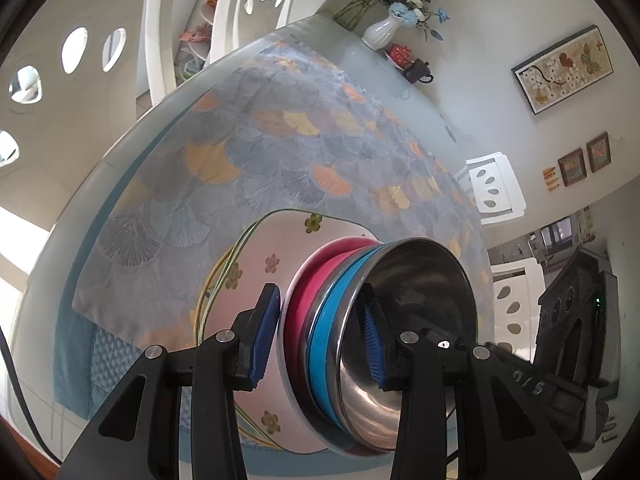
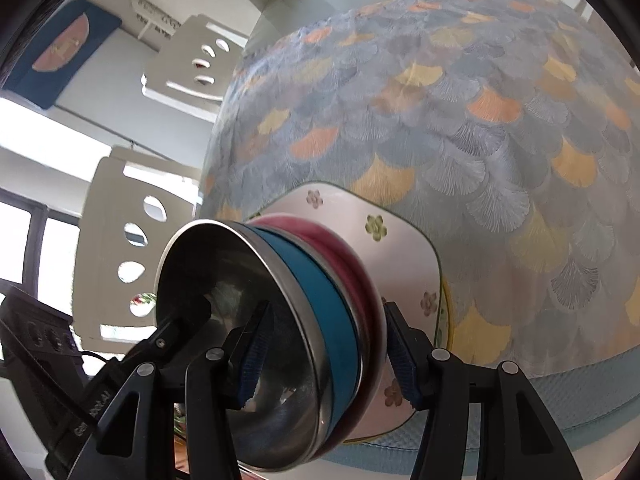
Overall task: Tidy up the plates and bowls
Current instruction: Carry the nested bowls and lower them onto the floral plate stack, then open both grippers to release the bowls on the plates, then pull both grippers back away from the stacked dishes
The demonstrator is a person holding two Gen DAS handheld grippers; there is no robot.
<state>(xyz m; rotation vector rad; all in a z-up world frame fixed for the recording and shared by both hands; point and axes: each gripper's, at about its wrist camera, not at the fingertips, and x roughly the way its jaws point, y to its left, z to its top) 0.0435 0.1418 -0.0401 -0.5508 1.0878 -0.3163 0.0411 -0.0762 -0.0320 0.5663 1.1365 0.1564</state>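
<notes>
We list one nested pair of steel bowls, blue-banded (image 1: 326, 344) inside pink-banded (image 1: 298, 300), standing on a pink floral square plate (image 1: 276, 240) at the near edge of the ginkgo-patterned cloth (image 1: 248, 152). We find the left gripper (image 1: 318, 334) clamped over the stack's rim, one pad inside, one outside. The right gripper (image 2: 328, 354) grips the opposite rim likewise. Beyond: white vase (image 1: 380, 32) and white chairs (image 2: 132, 248).

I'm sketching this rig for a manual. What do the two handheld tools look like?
Both match: the left tool and right tool have black angular linkage arms with round silver pivot pins, ending in fingers faced with ribbed blue pads. A dark cable runs at the left wrist view's edge. White lettering marks the other tool's black body in each view. No hand or sleeve shows.
</notes>
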